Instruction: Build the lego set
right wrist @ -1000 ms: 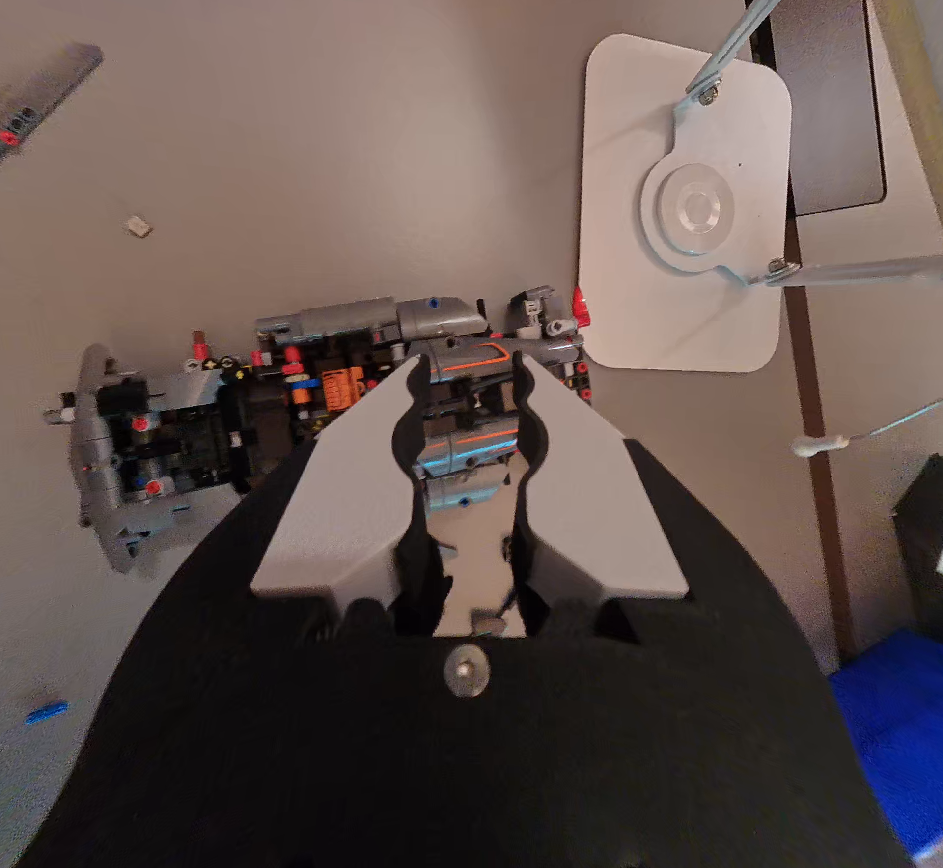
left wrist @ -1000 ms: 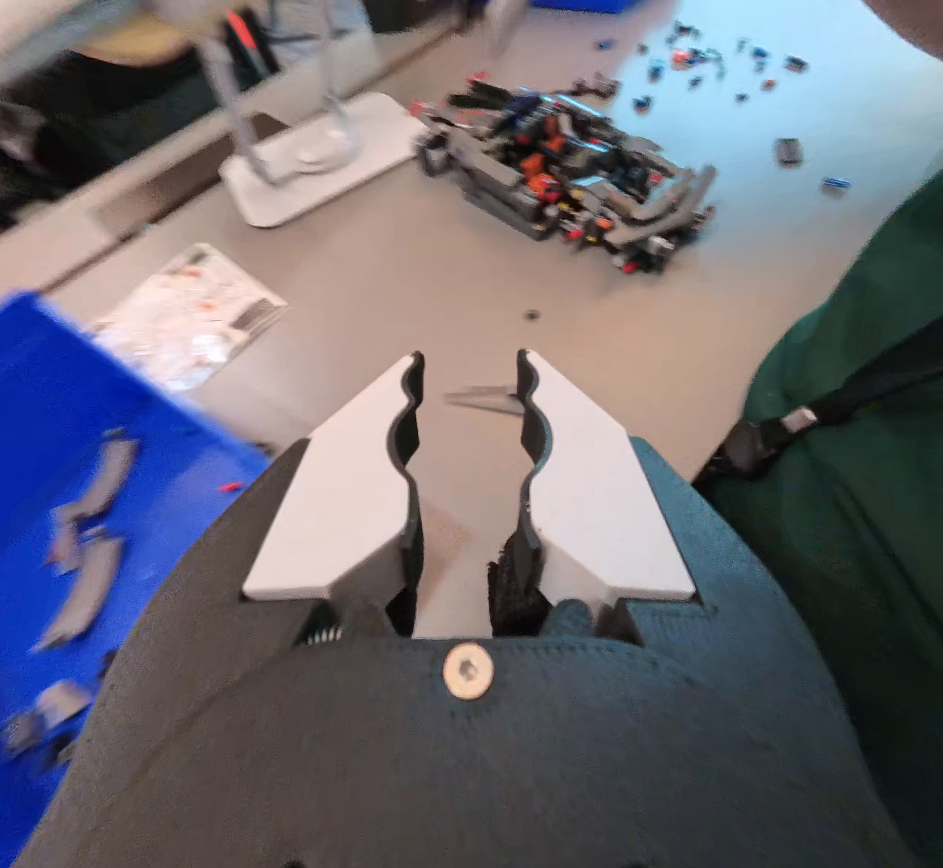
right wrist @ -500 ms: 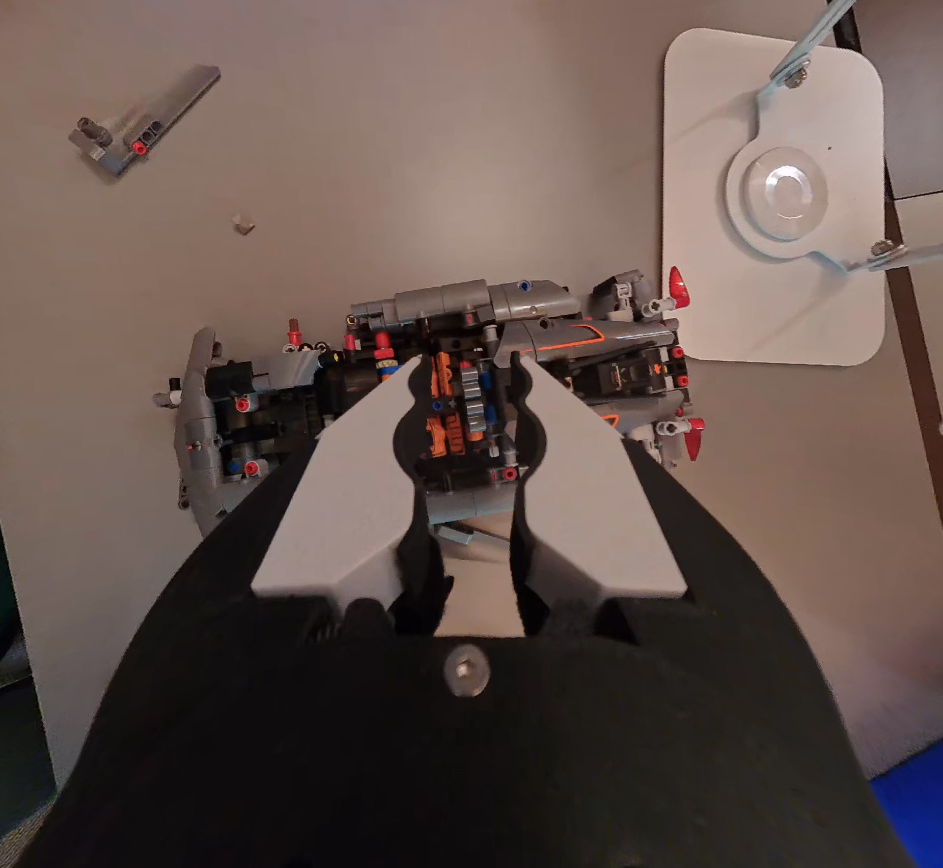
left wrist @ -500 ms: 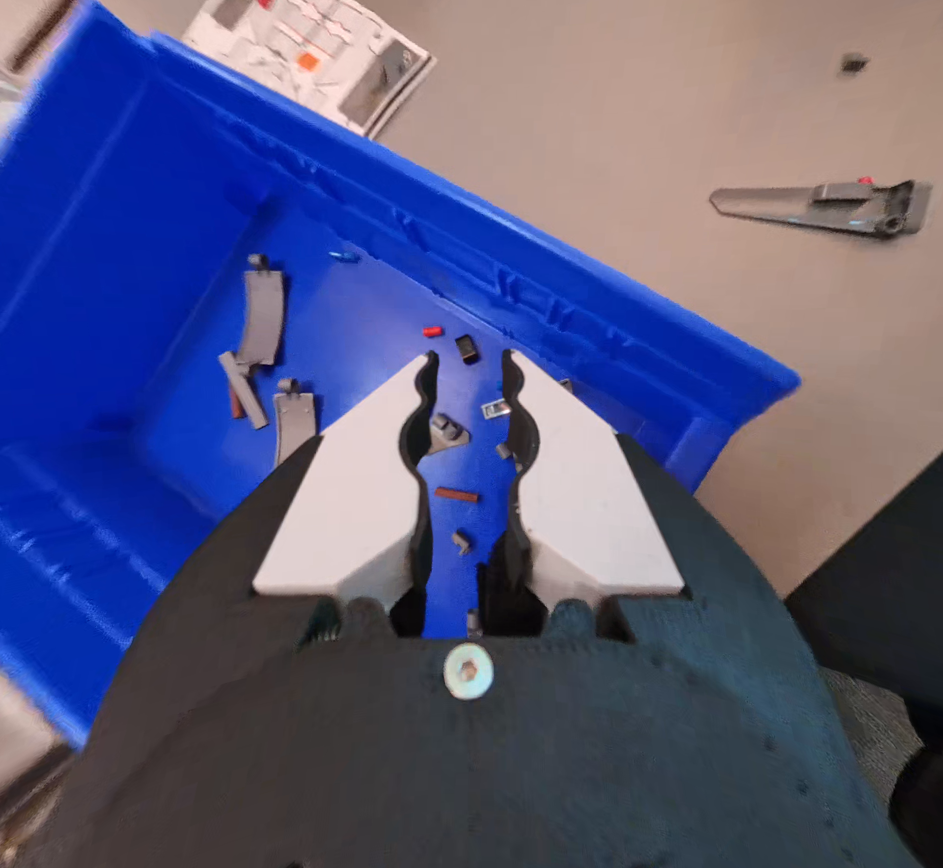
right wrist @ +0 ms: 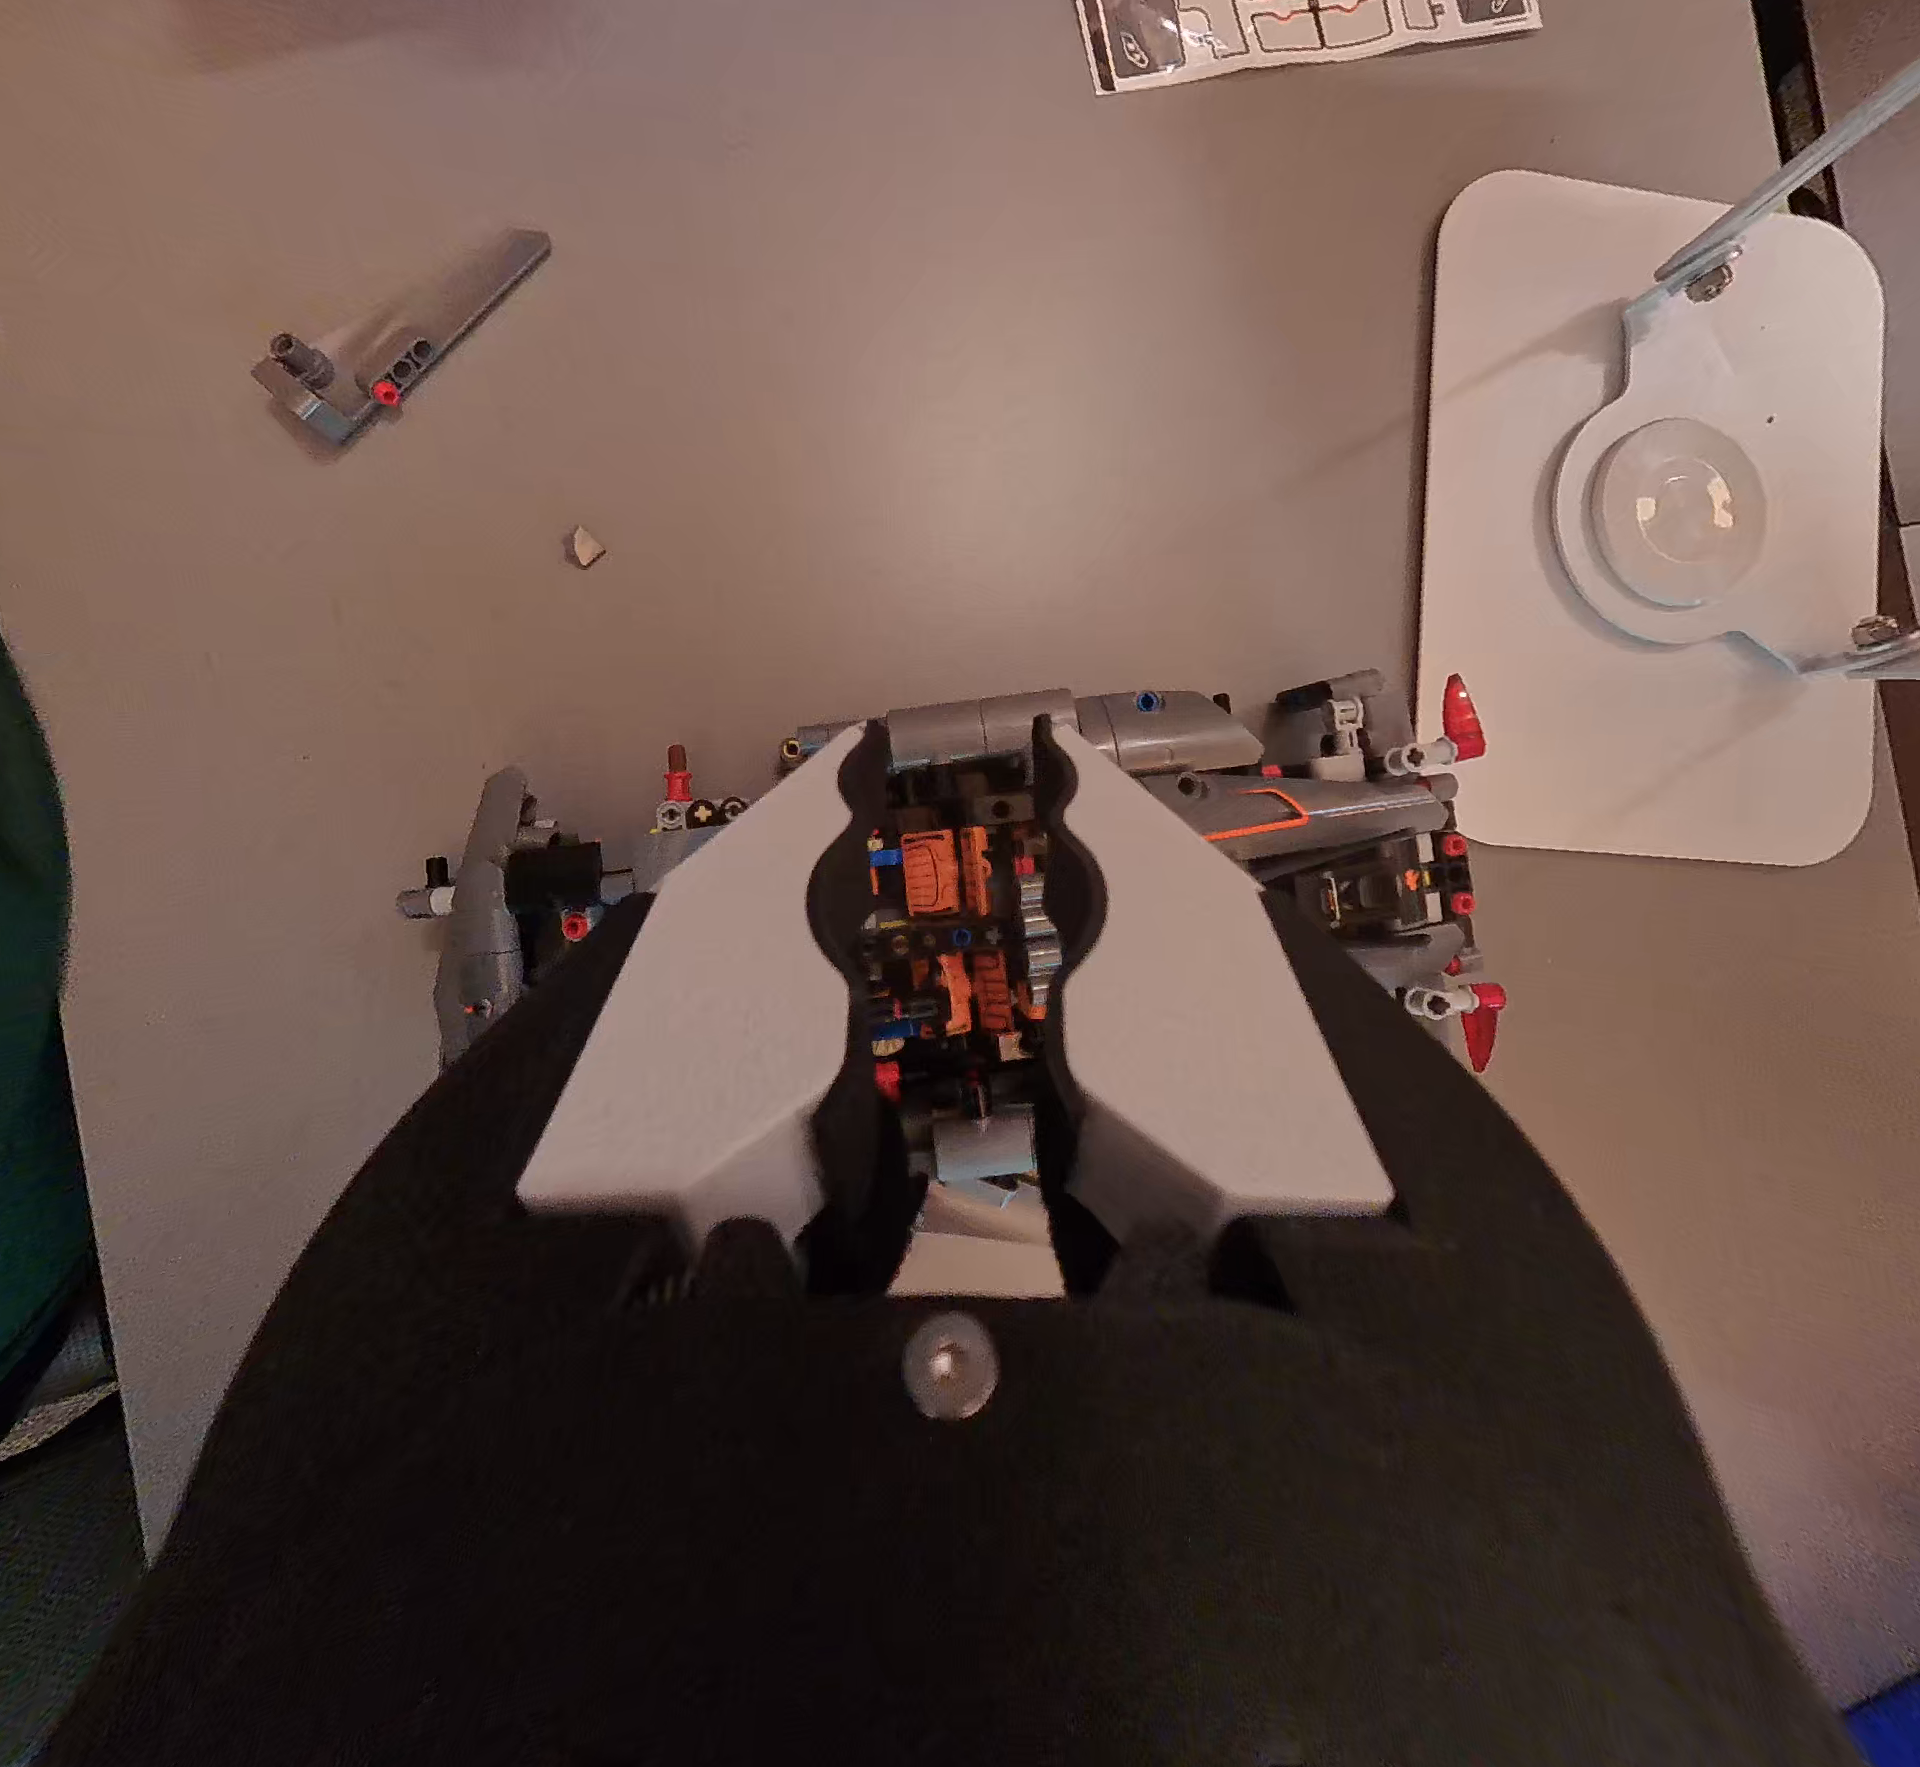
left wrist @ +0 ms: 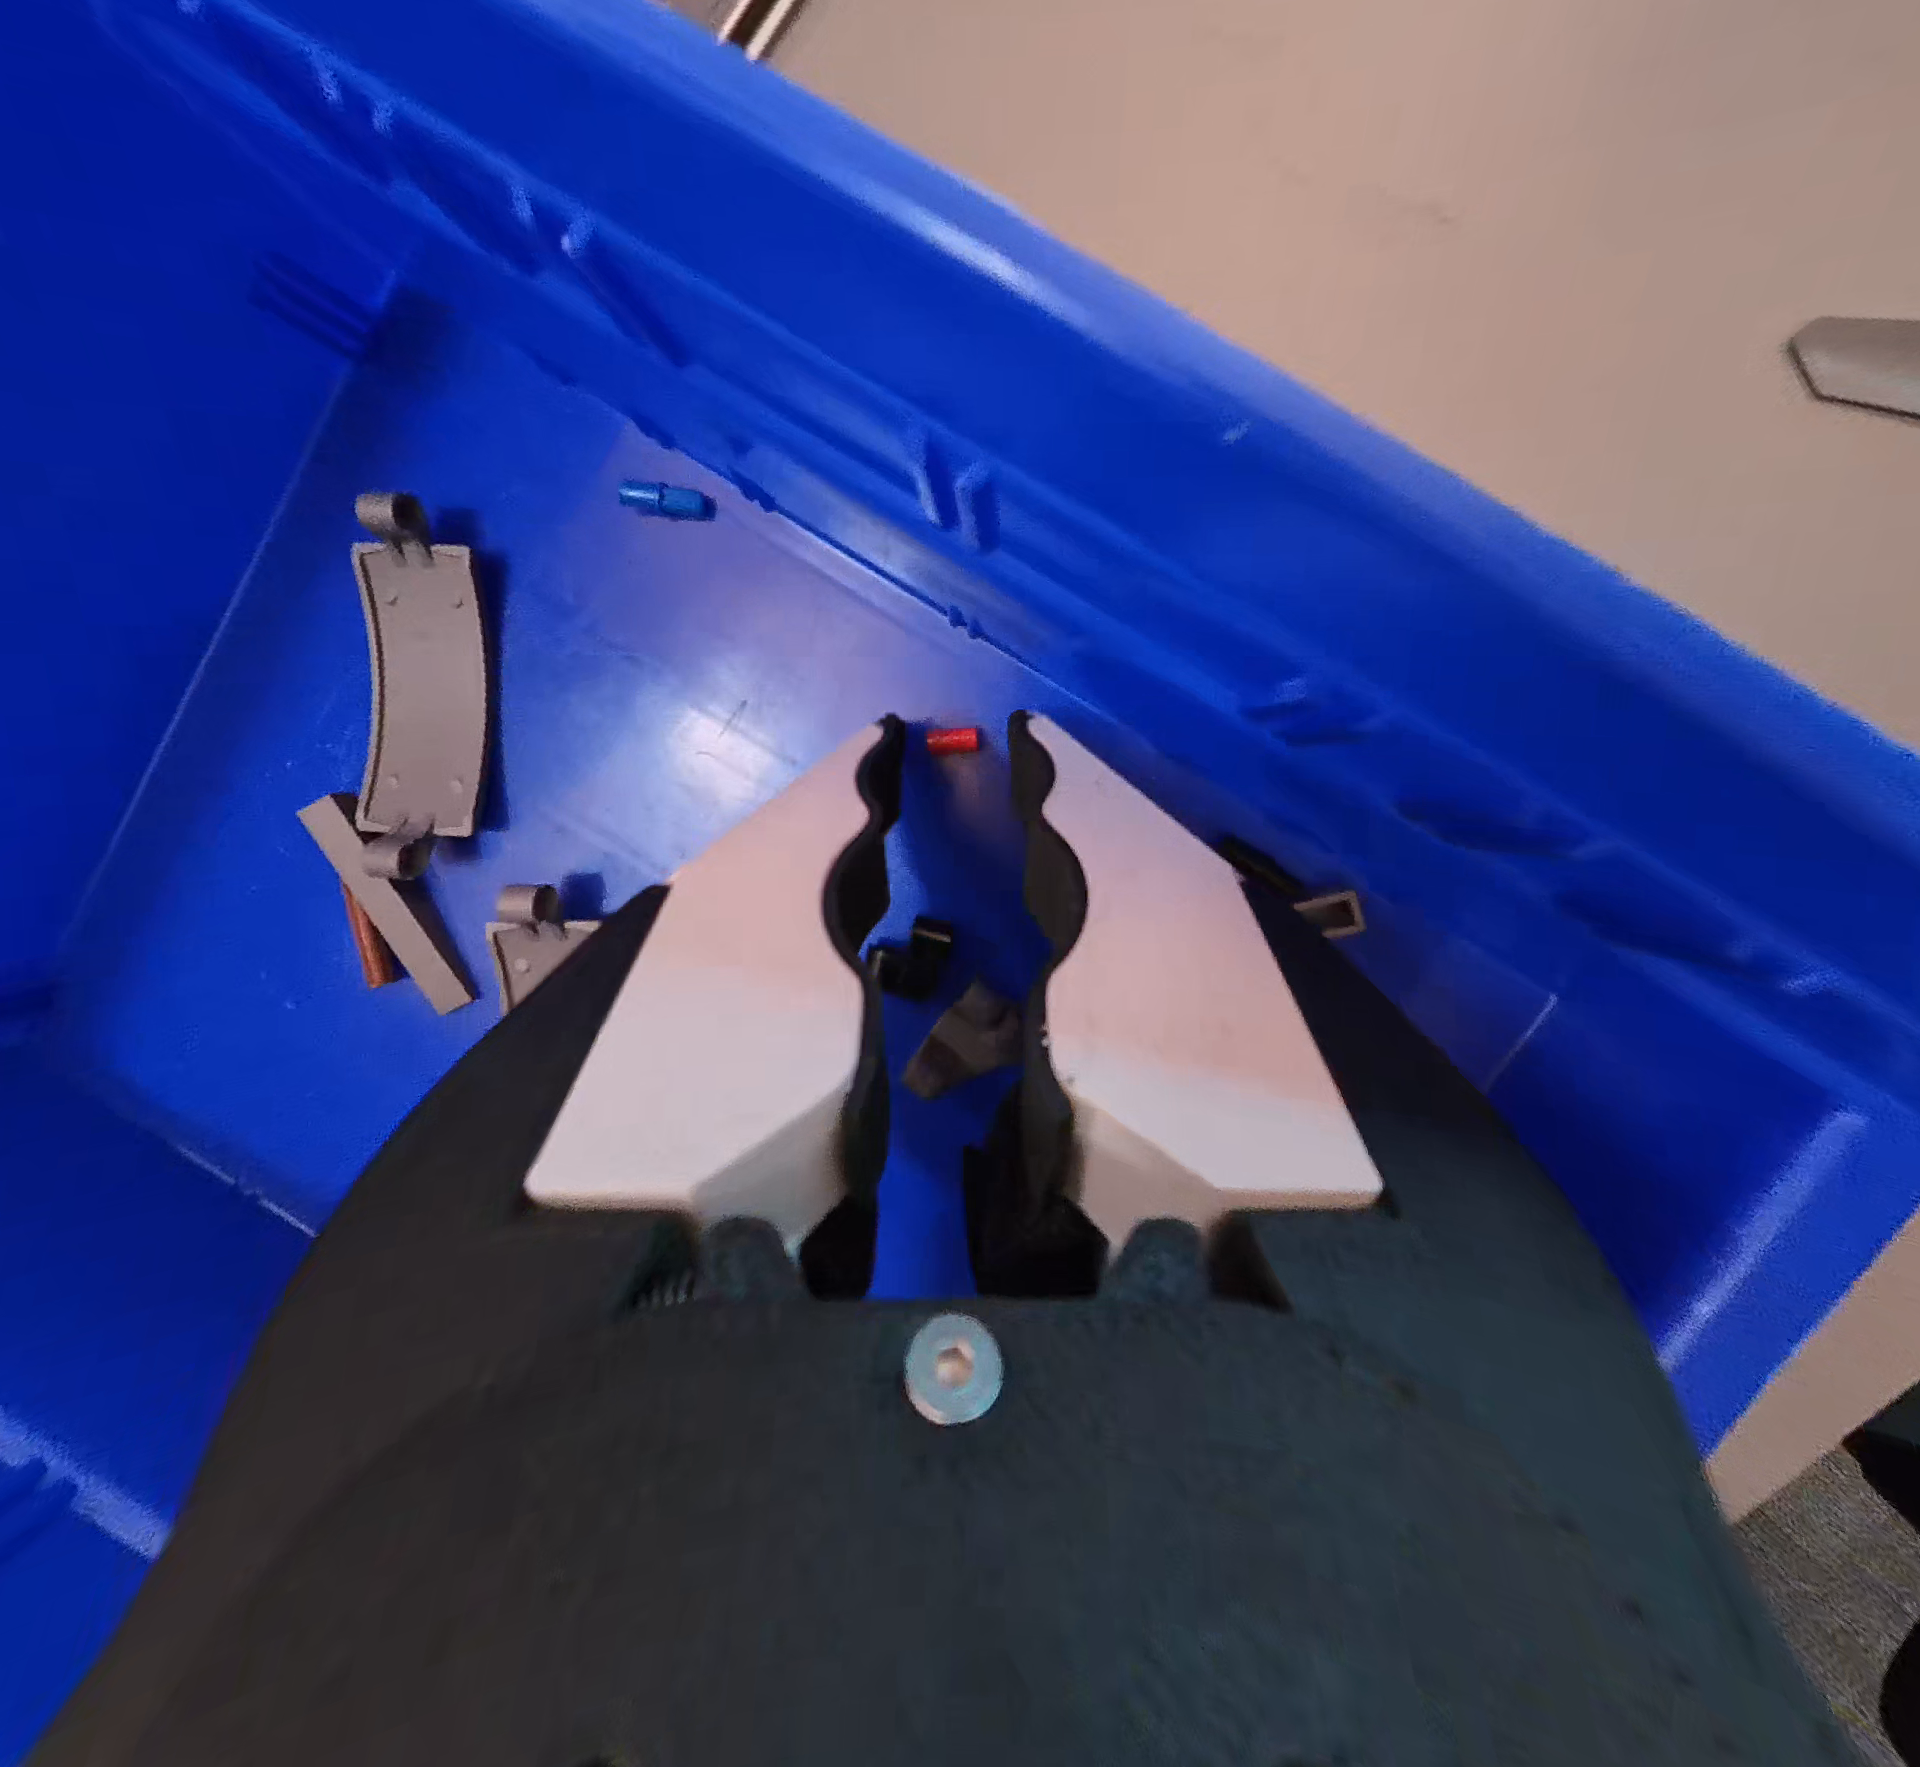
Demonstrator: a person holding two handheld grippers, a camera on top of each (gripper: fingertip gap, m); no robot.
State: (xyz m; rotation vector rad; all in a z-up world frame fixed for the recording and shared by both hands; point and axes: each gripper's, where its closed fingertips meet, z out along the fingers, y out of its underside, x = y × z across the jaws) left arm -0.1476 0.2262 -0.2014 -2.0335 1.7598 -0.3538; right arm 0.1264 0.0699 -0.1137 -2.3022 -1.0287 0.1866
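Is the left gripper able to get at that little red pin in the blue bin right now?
Probably yes: the left gripper is open over the blue bin, red pin lying uncovered between its tips.

place: workbench/lab | cues: grey table [right wrist: 935,315]; blue parts bin [left wrist: 1143,491]; white stand base [right wrist: 1558,782]

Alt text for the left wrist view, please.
An open, empty hand-held gripper points into a blue bin of loose Lego pieces: a small red pin at its tips, a curved grey panel to the left.
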